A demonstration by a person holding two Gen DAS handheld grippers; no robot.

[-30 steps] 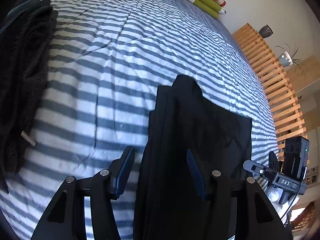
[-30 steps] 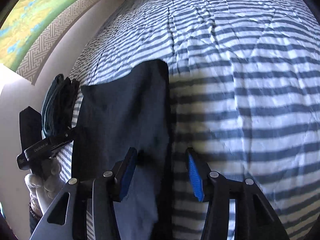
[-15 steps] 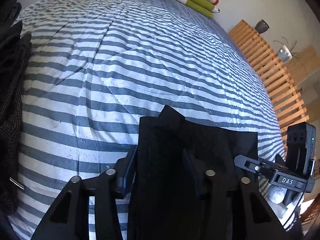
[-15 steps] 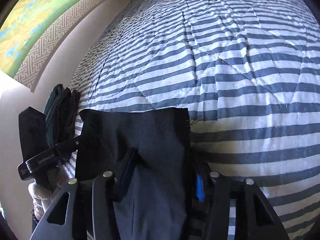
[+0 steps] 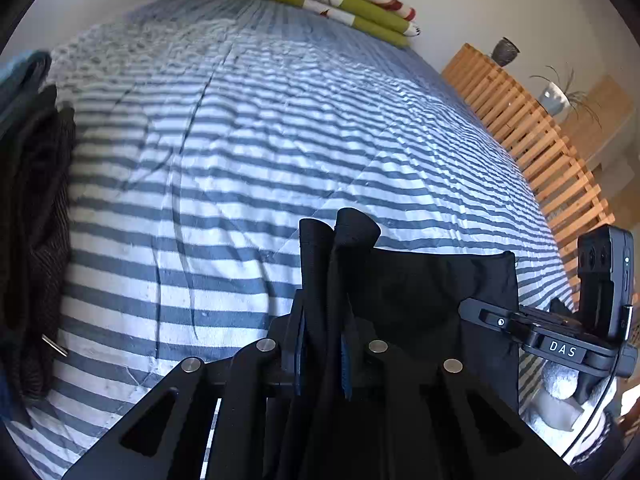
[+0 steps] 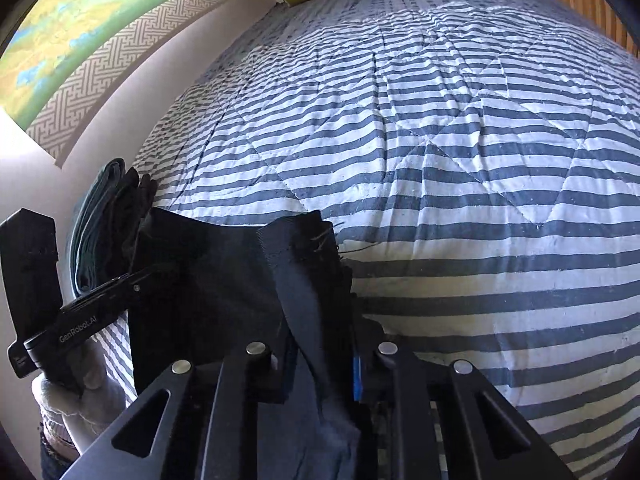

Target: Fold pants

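Observation:
Black pants (image 5: 420, 292) lie on a blue-and-white striped bed (image 5: 248, 152), their near end lifted off it. My left gripper (image 5: 322, 344) is closing, its blue pads pinching a bunched corner of the cloth that pokes up between them. In the right wrist view the same pants (image 6: 208, 280) stretch leftward, and my right gripper (image 6: 324, 356) is closing on the other corner, a hemmed flap with loose threads squeezed between its pads. Each view shows the other gripper at its edge, held by a gloved hand (image 6: 76, 396).
A stack of dark folded garments (image 5: 32, 216) lies at the bed's left side. Green and red folded bedding (image 5: 332, 4) sits at the far end. A wooden slatted frame (image 5: 536, 144) with plant pots runs along the right. A wall (image 6: 132, 92) borders the left.
Both grippers have closed from wide open onto the pants' end corners. The cloth edge has lifted and bunched up between the pads, and both views have tipped toward the far end of the bed.

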